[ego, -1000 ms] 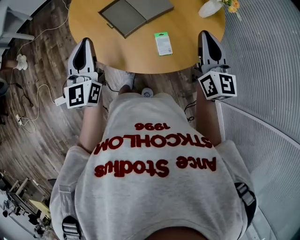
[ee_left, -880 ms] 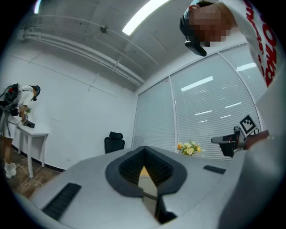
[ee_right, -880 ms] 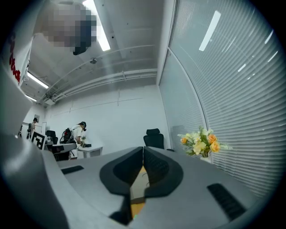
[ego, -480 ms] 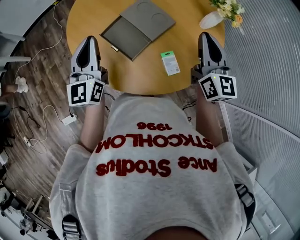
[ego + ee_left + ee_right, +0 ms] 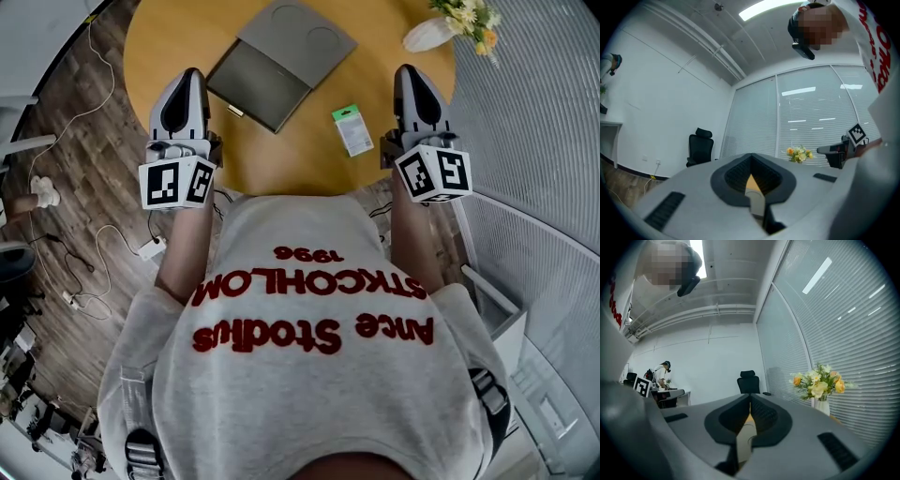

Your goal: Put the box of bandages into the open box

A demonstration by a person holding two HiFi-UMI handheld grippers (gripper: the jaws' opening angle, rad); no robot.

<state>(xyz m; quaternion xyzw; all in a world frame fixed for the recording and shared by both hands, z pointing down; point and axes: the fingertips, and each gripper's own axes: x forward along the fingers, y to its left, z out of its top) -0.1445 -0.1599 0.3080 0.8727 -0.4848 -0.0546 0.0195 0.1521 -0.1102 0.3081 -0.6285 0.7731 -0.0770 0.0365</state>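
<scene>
- Head view: a round wooden table (image 5: 281, 155) bears a grey open box (image 5: 262, 82) with its lid flat behind it. The box of bandages (image 5: 353, 129), green and white, lies flat on the tabletop to the right of the open box, apart from it and near the right gripper (image 5: 409, 75). The left gripper (image 5: 190, 77) hangs over the table's near left edge, the right one over its near right edge. A vase of flowers (image 5: 459, 21) stands at the far right rim.
- Left gripper view: the claw is clenched, pads meeting with nothing between them. A black office chair (image 5: 700, 146) stands by the blinds.
- Right gripper view: the claw is clenched and empty. A person (image 5: 663, 372) stands at a far desk.
</scene>
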